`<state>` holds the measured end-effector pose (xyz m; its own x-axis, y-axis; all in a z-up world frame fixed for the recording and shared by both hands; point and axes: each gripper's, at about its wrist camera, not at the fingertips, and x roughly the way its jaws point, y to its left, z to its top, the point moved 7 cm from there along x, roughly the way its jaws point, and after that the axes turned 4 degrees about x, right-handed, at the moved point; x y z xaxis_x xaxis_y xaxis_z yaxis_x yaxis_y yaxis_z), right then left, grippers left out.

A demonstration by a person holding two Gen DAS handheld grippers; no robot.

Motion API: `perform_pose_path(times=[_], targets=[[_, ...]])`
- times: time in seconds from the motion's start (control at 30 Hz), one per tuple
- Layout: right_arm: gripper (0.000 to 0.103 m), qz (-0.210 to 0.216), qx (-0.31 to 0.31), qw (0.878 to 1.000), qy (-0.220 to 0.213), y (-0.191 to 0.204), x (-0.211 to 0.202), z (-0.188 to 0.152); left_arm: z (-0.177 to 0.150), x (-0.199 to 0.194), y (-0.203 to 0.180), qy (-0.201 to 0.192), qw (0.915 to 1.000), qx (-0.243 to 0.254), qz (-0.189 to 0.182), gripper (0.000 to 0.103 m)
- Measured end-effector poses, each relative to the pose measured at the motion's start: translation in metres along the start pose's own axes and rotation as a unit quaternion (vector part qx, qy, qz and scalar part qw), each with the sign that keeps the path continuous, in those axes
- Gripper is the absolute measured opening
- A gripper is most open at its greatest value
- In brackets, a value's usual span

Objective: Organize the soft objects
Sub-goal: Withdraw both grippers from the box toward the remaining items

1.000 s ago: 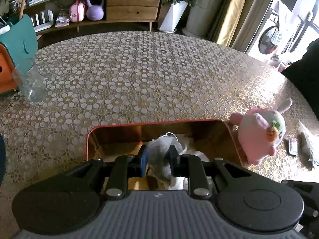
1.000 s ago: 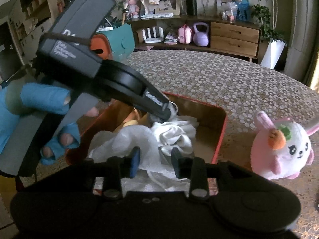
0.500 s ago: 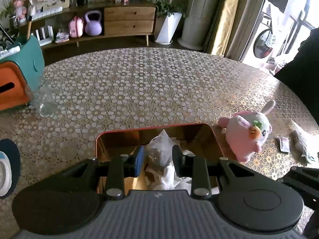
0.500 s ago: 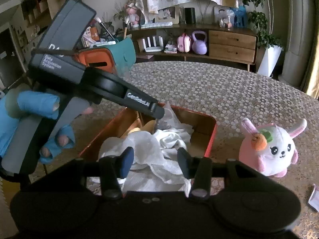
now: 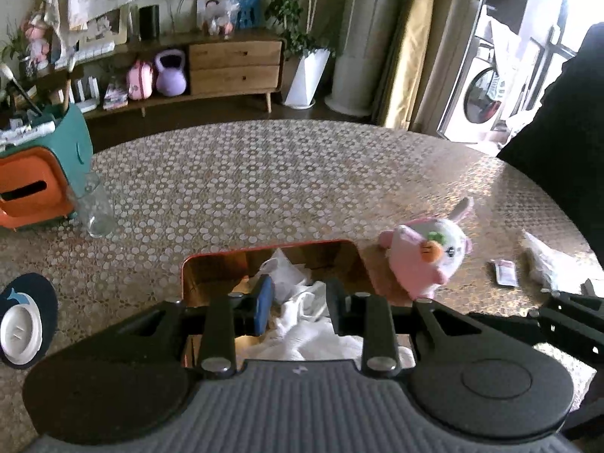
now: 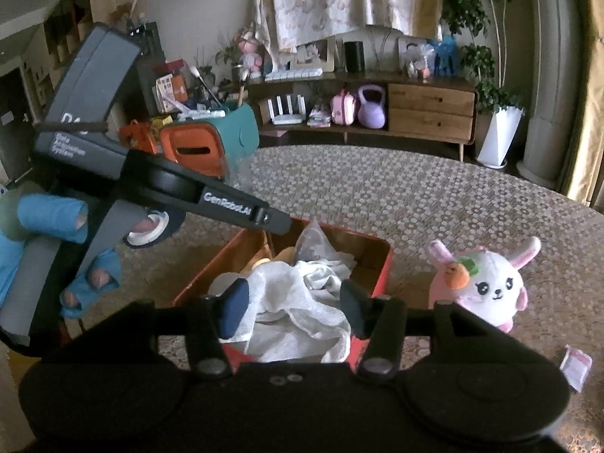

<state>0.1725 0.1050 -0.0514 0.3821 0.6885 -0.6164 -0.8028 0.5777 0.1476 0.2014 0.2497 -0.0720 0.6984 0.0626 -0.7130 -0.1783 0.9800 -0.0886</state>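
Cloths are now in the red box (image 6: 381, 260), and both my tongs have let go. My left tongs (image 5: 298, 304), which a second ago pinched a grey scrap of fabric low inside the box, have opened a little and lifted; their jaws stand narrow and nothing is pressed between them, though the white cloth (image 5: 302, 302) shows behind the gap. My right tongs (image 6: 298, 305) have just been opening and now stand fairly wide above the crumpled white gauze (image 6: 294, 313), which spills over the near wall of the box; the pads do not press on it. Both views take in more of the bench (image 5: 264, 173) than before, so I judge both hands are backing up and away.

That leaves the cloths delivered, if untidily. The pink-and-white plush rabbit (image 6: 487, 283) lies on the bench just beside the box's right wall, outside it, and I take it to be the next soft thing to gather; my right tongs are nearer to it. A small packet (image 5: 504, 271) and a clear wrapper (image 5: 543, 260) lie farther right. Whether those belong to the job I cannot tell.
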Motion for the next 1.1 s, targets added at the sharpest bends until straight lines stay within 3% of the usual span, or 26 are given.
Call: perform_pose_path(times=[0.3,0.37,0.4,0.43,0.63,1.1], targets=[[0.066,0.000,-0.001,1.000,-0.027,-0.001,-0.042,-0.005,-0.009,-0.030,-0.027,-0.026,0.9994,0.023,0.003,0.030],[0.069,-0.004,0.000,0.999,-0.032,-0.005,-0.054,-0.008,-0.012,-0.035,-0.034,-0.031,0.9993,0.023,0.004,0.048],[0.070,-0.004,0.001,0.999,-0.034,-0.007,-0.059,-0.009,-0.013,-0.039,-0.038,-0.038,0.9989,0.025,0.006,0.069],[0.071,-0.005,0.002,0.999,-0.036,-0.009,-0.065,-0.011,-0.014,-0.042,-0.042,-0.047,0.9985,0.028,0.011,0.076],[0.080,-0.022,0.005,0.999,-0.046,-0.032,-0.101,-0.023,-0.014,-0.054,-0.074,-0.064,0.9971,0.041,0.003,0.080],[0.092,-0.098,0.056,0.991,-0.076,-0.124,-0.183,-0.058,-0.010,-0.048,-0.179,-0.078,0.9910,0.084,-0.069,0.085]])
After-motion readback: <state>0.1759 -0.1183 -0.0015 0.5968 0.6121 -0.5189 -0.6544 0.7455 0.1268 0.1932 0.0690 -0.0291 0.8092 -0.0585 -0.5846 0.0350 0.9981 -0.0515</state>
